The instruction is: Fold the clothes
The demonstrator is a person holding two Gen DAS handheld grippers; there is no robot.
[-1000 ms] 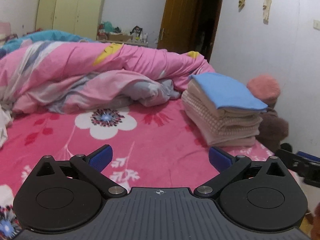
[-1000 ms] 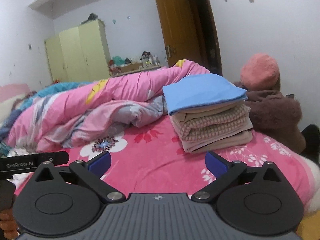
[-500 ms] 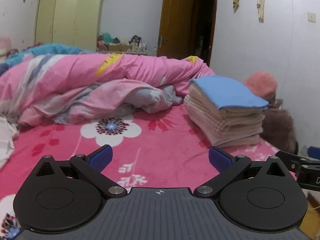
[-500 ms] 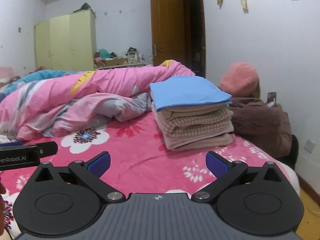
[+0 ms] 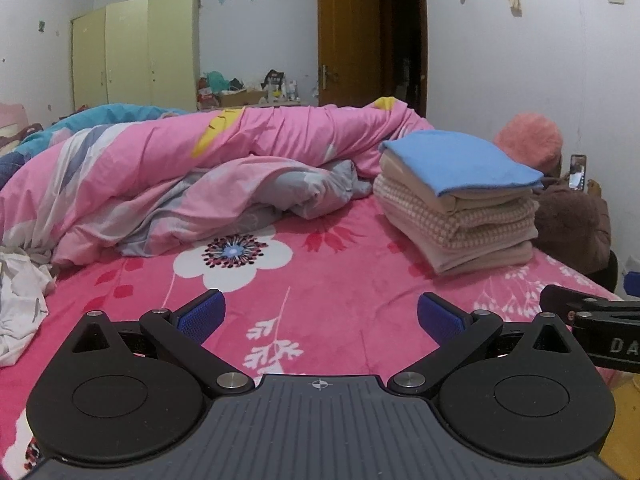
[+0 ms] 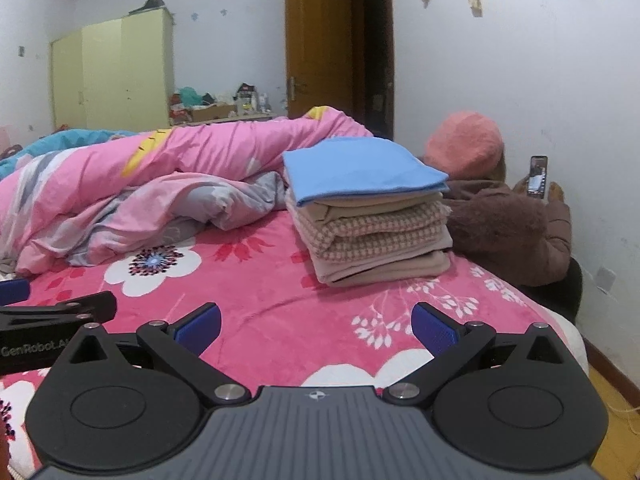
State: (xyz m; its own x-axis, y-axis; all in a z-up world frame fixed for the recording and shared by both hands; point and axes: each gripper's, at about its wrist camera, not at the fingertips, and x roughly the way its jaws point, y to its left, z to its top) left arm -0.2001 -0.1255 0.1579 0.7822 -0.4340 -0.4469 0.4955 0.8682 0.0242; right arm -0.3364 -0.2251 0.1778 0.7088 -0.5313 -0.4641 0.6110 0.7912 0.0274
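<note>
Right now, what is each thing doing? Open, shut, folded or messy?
left hand-held gripper: open, holding nothing
right hand-held gripper: open, holding nothing
stack of clothes: folded, blue piece on top
pink quilt: rumpled
white garment: crumpled, unfolded
door: open
wardrobe: shut

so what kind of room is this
A home bedroom, most likely. A bed with a pink floral cover fills the view, with a rumpled duvet and a stack of folded clothes on it. A wardrobe stands against the far wall.
</note>
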